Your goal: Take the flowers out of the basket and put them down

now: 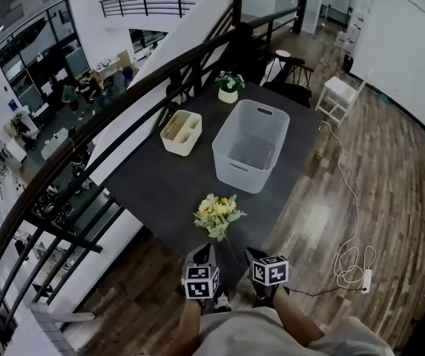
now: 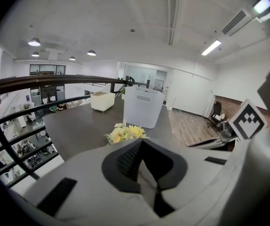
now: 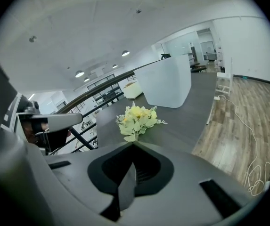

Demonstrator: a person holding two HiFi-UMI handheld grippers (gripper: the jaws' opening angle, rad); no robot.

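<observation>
A small bunch of yellow and white flowers [image 1: 218, 213] lies on the dark table [image 1: 160, 184] near its front corner, stems toward me. The white basket [image 1: 251, 145] stands behind it and looks empty. My left gripper [image 1: 202, 256] and right gripper [image 1: 255, 256] are close to my body, just short of the flowers, one on each side of the stems. In the left gripper view the flowers [image 2: 124, 133] show past the shut jaws. In the right gripper view the flowers [image 3: 136, 120] sit right beyond the shut jaw tips; no stem shows between them.
A cream caddy [image 1: 181, 132] and a small potted plant [image 1: 228, 86] stand further back on the table. A dark railing [image 1: 86, 124] runs along the left side, with a drop to a lower floor. A white cable [image 1: 349, 262] lies on the wooden floor at the right.
</observation>
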